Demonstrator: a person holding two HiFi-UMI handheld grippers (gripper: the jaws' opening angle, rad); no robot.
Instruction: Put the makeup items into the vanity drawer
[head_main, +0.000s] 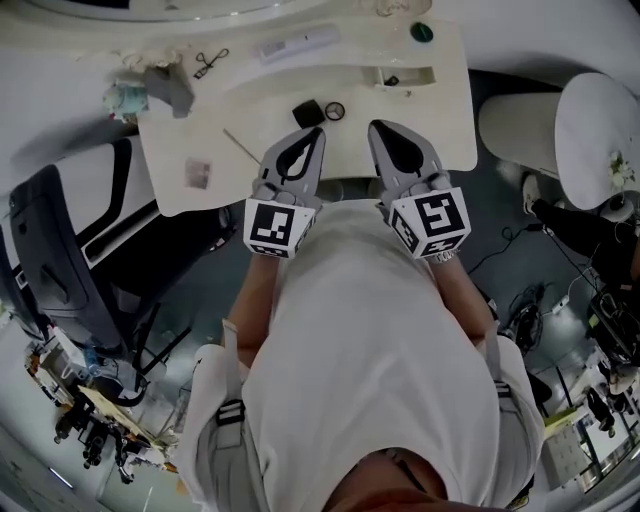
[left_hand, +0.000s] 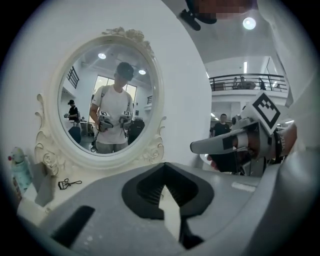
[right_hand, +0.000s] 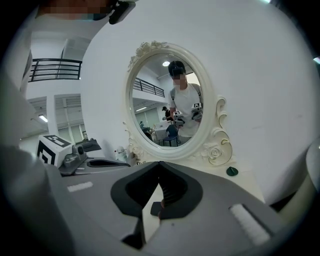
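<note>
Left claw (head_main: 318, 131): pressed together, empty, hovers above desk (head_main: 450, 120) front middle. Right claw (head_main: 376, 126): also pressed together, empty, just beside it above desk front.

Makeup items: all on desk top.
- Black compact (head_main: 308, 113) and small ring-shaped piece (head_main: 335, 111): desk middle, just ahead of left claw tips.
- Thin stick (head_main: 241, 146): desk front left.
- Eyelash curler (head_main: 211, 62): desk back left.
- White tube (head_main: 298, 44): desk back middle.
- Green cap (head_main: 421, 32): desk back right.

Head view alone gives both claws side by side and the compact, ring, stick and tube.

Left gripper view adds the oval mirror (left_hand: 107, 97) upright at desk back. Also shows the curler below its frame and a pale bottle (left_hand: 20, 167) at desk far left. Confirms the pressed-together jaws, with the right claw seen from the side.

Right gripper view shows the mirror too, with the green cap at the foot of the frame, desk back right. Misses the curler and bottle. Confirms its own jaws pressed together.
</note>
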